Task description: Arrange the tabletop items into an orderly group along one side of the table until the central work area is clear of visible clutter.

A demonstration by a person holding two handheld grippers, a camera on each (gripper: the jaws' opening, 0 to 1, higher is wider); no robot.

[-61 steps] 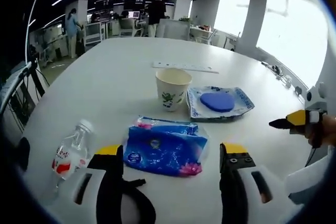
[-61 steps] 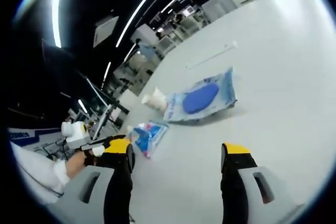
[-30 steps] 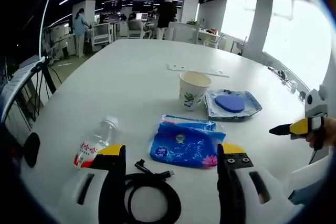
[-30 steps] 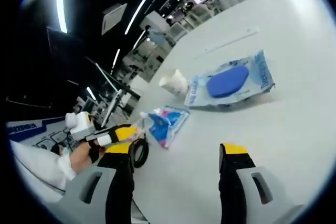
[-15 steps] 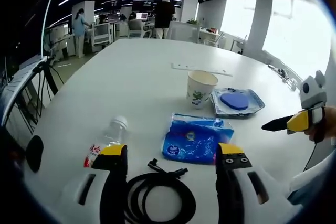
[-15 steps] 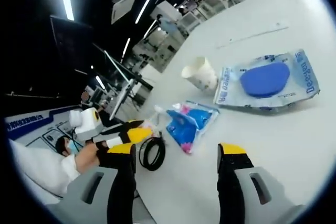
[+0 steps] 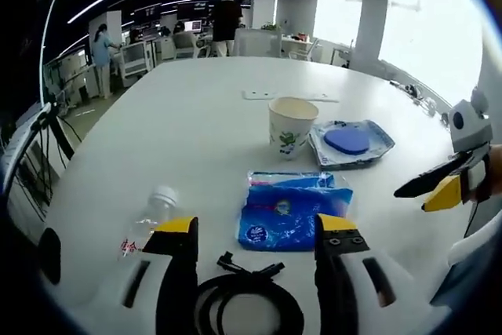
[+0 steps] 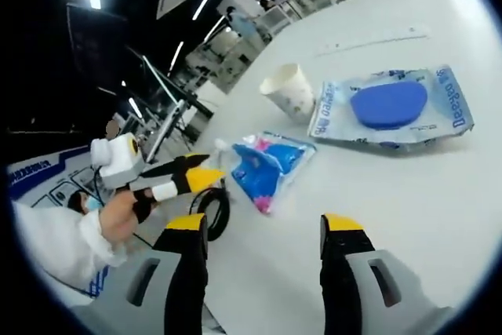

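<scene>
On the white table (image 7: 196,115) lie a blue tissue pack (image 7: 289,209), a paper cup (image 7: 292,125), a packaged blue pad (image 7: 349,141), a clear water bottle (image 7: 145,229) on its side and a coiled black cable (image 7: 249,304). My left gripper (image 7: 256,229) is open just above the cable, holding nothing. The right gripper (image 7: 439,186) comes in from the right, off the table's edge. In the right gripper view my right gripper (image 8: 263,225) is open and holds nothing, short of the tissue pack (image 8: 271,166), cup (image 8: 292,92), pad (image 8: 392,111) and cable (image 8: 213,213). The left gripper (image 8: 184,178) hovers by the cable.
A thin white strip (image 7: 290,96) lies beyond the cup, also seen as the strip (image 8: 376,41) in the right gripper view. The far half of the table is bare. People and desks stand in the office behind. A hand (image 8: 118,221) holds the left gripper.
Both cameras have moved; the items have stayed put. The left view pulled back, so more of the cable shows. The right view swung towards the items and came closer.
</scene>
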